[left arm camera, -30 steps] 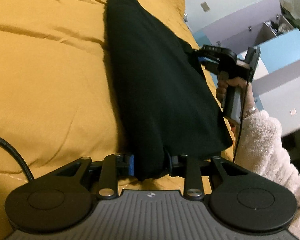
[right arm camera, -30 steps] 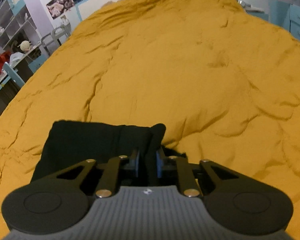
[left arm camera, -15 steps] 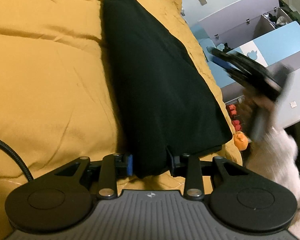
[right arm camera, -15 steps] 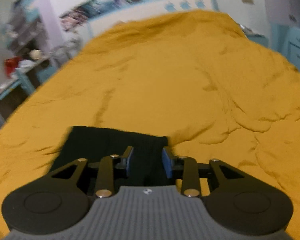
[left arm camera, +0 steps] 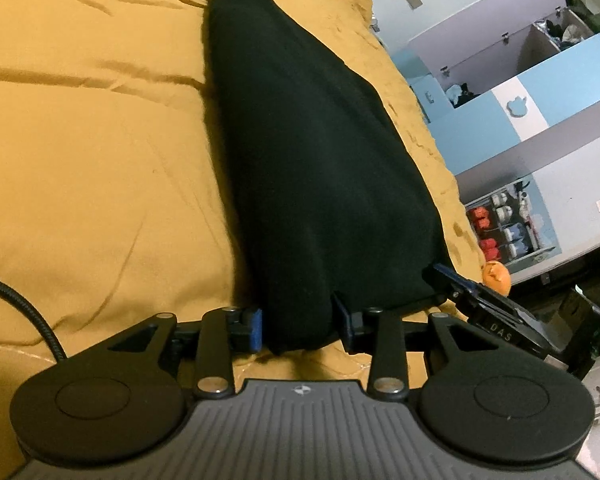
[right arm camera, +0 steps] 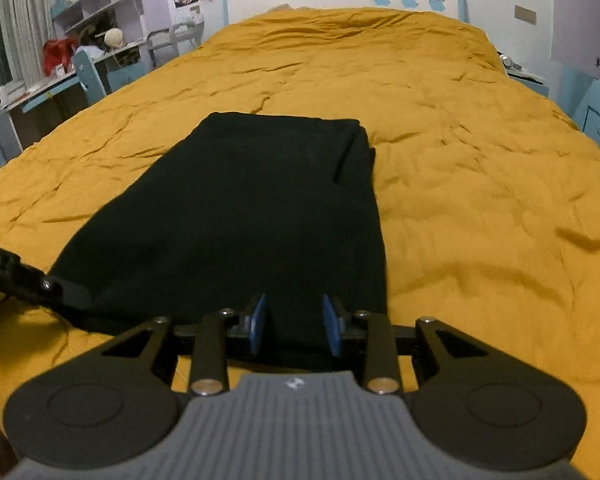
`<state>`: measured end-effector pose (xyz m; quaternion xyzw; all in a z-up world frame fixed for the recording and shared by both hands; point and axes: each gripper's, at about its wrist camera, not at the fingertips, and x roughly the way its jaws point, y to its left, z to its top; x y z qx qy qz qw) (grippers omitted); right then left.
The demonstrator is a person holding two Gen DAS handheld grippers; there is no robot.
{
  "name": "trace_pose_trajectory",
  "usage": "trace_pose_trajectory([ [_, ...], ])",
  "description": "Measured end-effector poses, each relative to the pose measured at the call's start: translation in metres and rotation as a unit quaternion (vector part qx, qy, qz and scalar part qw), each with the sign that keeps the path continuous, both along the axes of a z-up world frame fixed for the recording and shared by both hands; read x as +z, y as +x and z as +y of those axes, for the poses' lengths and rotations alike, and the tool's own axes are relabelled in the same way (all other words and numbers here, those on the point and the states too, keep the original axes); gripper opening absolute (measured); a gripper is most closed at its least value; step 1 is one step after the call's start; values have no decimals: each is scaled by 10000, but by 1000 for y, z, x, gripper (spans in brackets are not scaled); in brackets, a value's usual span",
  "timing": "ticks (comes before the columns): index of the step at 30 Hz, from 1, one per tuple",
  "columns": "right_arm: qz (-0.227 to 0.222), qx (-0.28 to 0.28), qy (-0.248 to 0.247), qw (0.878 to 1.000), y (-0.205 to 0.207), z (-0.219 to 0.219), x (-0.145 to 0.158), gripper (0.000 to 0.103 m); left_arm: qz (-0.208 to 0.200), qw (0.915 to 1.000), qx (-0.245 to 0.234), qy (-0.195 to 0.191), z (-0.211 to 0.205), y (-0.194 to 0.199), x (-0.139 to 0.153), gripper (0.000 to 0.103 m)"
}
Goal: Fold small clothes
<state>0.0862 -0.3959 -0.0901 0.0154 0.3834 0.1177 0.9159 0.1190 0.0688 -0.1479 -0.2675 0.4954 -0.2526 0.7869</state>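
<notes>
My left claw (left arm camera: 300, 328) sits at the near edge of the bed (left arm camera: 80, 140) with a bunched corner of the black garment (left arm camera: 308, 152) between its pads. Its jaws have just been opening. The cloth fills the gap and touches both pads, but I can't tell whether any squeeze is left.

The bigger change is on my right. A second ago the right claw (right arm camera: 294, 320) was nipping the garment's side edge well up the cloth. It has since let go and swung back along the bed to the near hem, beside the left one. Its jaws opened wide and have just narrowed a little. They now stand spread, astride the hem's other corner, with cloth between the pads but no pinch that I can see.

The garment lies as a long flat strip running from the bed's near edge toward the headboard. I judge the lengthwise fold finished. Both claws look lined up on the near hem for the next fold, end over end.

The cloth is so dark that I can't make out layers, seams or where the hem really ends under either claw. From the left camera only the tip of the right claw shows, with the hand behind it cut off. The left claw is likewise just a sliver at the edge of the right camera's view.
</notes>
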Motion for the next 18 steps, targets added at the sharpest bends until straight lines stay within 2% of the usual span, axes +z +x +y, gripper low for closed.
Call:
trace_pose_trajectory([
  [1, -18, -14, -13, 10000, -1, 2, 1, 26, 0, 10000, -16, 66, -2, 0, 2, 45],
  [3, -58, 11, 12, 10000, -4, 4, 6, 35, 20, 9998, -46, 187, -5, 1, 9, 50],
  [5, -158, 45, 138, 9998, -11, 6, 15, 50, 10, 9996, -60, 286, -9, 1, 14, 54],
  [9, -512, 38, 517, 9973, -18, -4, 43, 55, -105, 9982, -9, 586, -11, -2, 28, 57],
  [11, -601, -28, 854, 9945, -15, -17, 55, 65, -260, 9971, 7, 720, -7, -6, 38, 60],
  [15, -413, -176, 1661, 9851, 14, -51, 67, 73, -441, 9958, 76, 801, 6, -10, 51, 68],
  [18, 12, -226, 2343, 9719, 50, -79, 59, 77, -396, 9976, 175, 533, 19, -5, 52, 68],
])
